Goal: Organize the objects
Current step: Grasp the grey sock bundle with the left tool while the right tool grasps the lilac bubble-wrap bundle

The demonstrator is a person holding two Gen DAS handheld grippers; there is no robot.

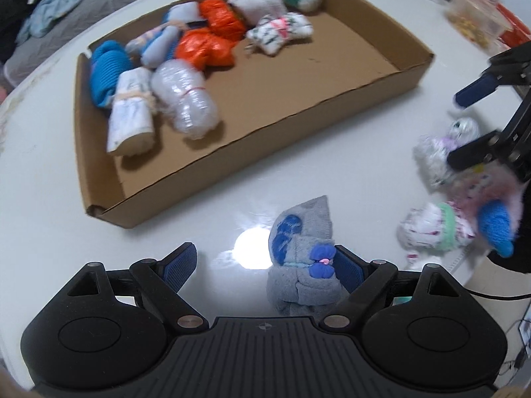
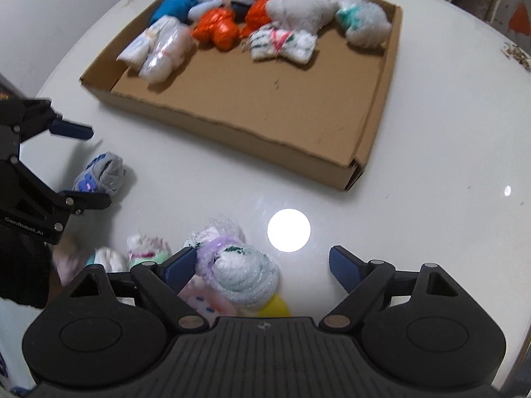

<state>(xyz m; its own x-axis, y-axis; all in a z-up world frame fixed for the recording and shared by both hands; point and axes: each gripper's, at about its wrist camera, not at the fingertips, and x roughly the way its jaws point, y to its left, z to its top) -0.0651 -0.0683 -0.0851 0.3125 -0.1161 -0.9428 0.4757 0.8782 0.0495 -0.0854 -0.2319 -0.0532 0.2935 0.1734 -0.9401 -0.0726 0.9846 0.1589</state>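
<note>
A grey sock bundle (image 1: 298,258) with blue prints and a blue bow lies on the white table (image 1: 49,199). My left gripper (image 1: 264,255) is open around it, and the bundle sits against the right finger, far from the left one. The same bundle (image 2: 106,172) and left gripper (image 2: 98,165) show at the left of the right wrist view. My right gripper (image 2: 262,252) is open over a bubble-wrapped white and purple bundle (image 2: 242,275) beside its left finger. The right gripper (image 1: 455,129) also shows at the right edge of the left wrist view. Behind lies a shallow cardboard tray (image 1: 232,152) (image 2: 232,132) holding several rolled bundles.
More bundles lie on the table near the right gripper: a white and green one (image 1: 431,229), a pink fluffy one (image 1: 491,192) and a blue one (image 1: 496,225). Clear containers (image 1: 474,23) stand at the far right. Bare cardboard (image 2: 282,99) fills the tray's near half.
</note>
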